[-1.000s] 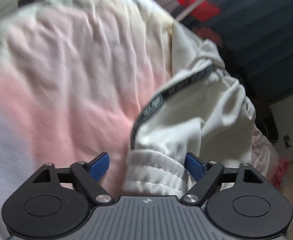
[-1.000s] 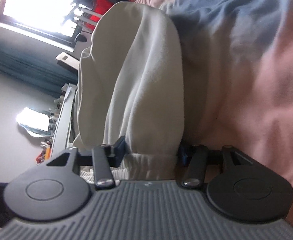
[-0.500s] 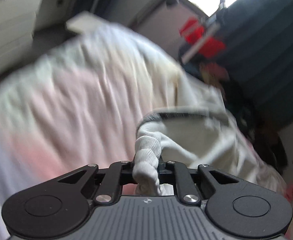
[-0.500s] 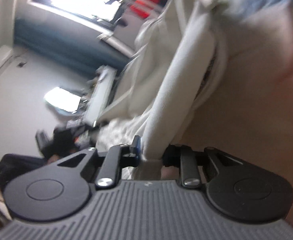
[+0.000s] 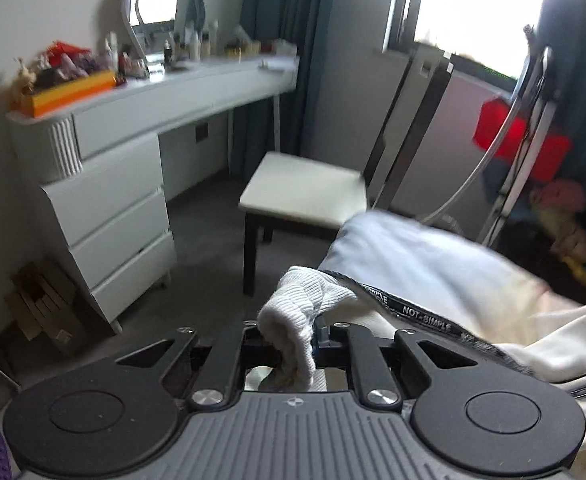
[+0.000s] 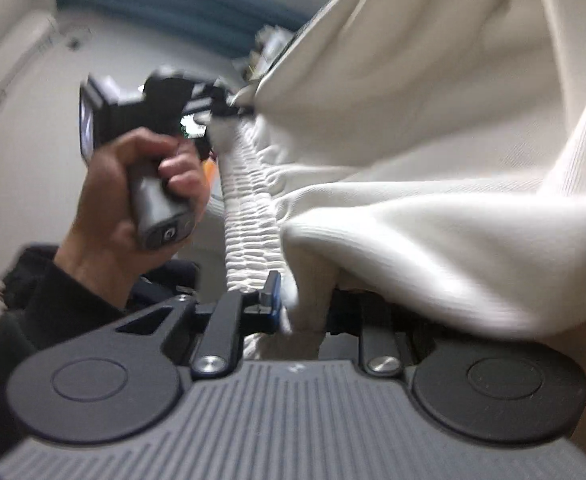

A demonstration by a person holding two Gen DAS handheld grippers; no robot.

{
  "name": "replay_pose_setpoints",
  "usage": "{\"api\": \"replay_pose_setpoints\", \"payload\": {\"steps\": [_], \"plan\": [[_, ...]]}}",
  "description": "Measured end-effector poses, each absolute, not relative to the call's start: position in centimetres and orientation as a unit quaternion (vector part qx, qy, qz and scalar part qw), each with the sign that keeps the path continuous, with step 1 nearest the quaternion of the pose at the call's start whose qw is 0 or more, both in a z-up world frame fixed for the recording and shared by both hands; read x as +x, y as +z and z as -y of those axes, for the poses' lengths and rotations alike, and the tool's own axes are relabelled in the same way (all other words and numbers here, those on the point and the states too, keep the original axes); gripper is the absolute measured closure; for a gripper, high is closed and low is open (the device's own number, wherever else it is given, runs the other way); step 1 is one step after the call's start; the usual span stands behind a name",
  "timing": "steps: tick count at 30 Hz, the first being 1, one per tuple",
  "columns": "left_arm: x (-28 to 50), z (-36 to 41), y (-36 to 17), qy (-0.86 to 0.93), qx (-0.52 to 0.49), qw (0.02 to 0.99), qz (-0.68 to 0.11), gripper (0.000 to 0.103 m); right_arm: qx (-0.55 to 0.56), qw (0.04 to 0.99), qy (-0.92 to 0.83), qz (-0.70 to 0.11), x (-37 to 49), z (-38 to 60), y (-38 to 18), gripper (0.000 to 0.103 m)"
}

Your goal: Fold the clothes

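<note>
Both claws had lifted the soft cream-white trousers (image 6: pixel 433 128) up off the bed since a second before. Left claw (image 5: pixel 293 340) pinched the ribbed waistband (image 5: pixel 297 312); right claw (image 6: pixel 305 312) pinched the cloth nearby, just beside that waistband, likely so the trousers hung straight for folding.

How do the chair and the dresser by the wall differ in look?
The chair has a cream seat on dark legs; the dresser is all white with stacked drawers. The chair's seat is bare; the dresser joins a long desk crowded with bottles. Both stand on the grey floor.
</note>
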State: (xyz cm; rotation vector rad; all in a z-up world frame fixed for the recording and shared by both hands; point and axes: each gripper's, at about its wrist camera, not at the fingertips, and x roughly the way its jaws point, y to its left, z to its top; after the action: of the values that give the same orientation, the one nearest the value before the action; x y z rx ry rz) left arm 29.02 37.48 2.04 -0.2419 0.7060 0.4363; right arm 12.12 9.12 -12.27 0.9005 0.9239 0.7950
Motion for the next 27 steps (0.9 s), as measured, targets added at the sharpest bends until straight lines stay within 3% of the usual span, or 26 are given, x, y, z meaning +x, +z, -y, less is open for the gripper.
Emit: {"api": "replay_pose_setpoints", "payload": {"steps": [5, 8, 9, 12, 14, 20, 24, 27], "plan": [[30.9, -38.7, -3.4, 0.206, -0.109, 0.900, -0.368, 0.086, 0.379, 0.728, 0.371, -0.435, 13.4, -10.1, -13.0, 0.075], [30.3, -38.7, -3.9, 0.202, -0.093, 0.901, -0.371, 0.069, 0.360, 0.728, 0.382, -0.441, 13.4, -10.5, -11.7, 0.068], [29.8, -38.6, -3.7, 0.201, -0.091, 0.902, -0.371, 0.056, 0.350, 0.729, 0.388, -0.443, 13.3, -11.0, -10.9, 0.066], [27.7, -37.7, -2.0, 0.195, -0.093, 0.908, -0.359, 0.028, 0.308, 0.736, 0.407, -0.444, 11.9, -11.2, -8.9, 0.040], [25.5, -36.7, -0.5, 0.192, -0.095, 0.915, -0.343, 0.020, 0.289, 0.748, 0.413, -0.432, 10.5, -10.7, -7.3, 0.019], [17.8, -31.2, 4.7, 0.140, -0.097, 0.944, -0.282, 0.013, 0.221, 0.810, 0.384, -0.383, 6.2, -5.0, -2.7, 0.016], [12.5, -26.3, 6.9, 0.095, -0.090, 0.961, -0.245, 0.004, 0.167, 0.873, 0.347, -0.300, 2.2, 0.3, 0.8, 0.016], [8.7, -22.0, 7.8, 0.060, -0.087, 0.969, -0.225, 0.003, 0.152, 0.908, 0.311, -0.238, 0.0, 5.3, 3.0, 0.016]]}}
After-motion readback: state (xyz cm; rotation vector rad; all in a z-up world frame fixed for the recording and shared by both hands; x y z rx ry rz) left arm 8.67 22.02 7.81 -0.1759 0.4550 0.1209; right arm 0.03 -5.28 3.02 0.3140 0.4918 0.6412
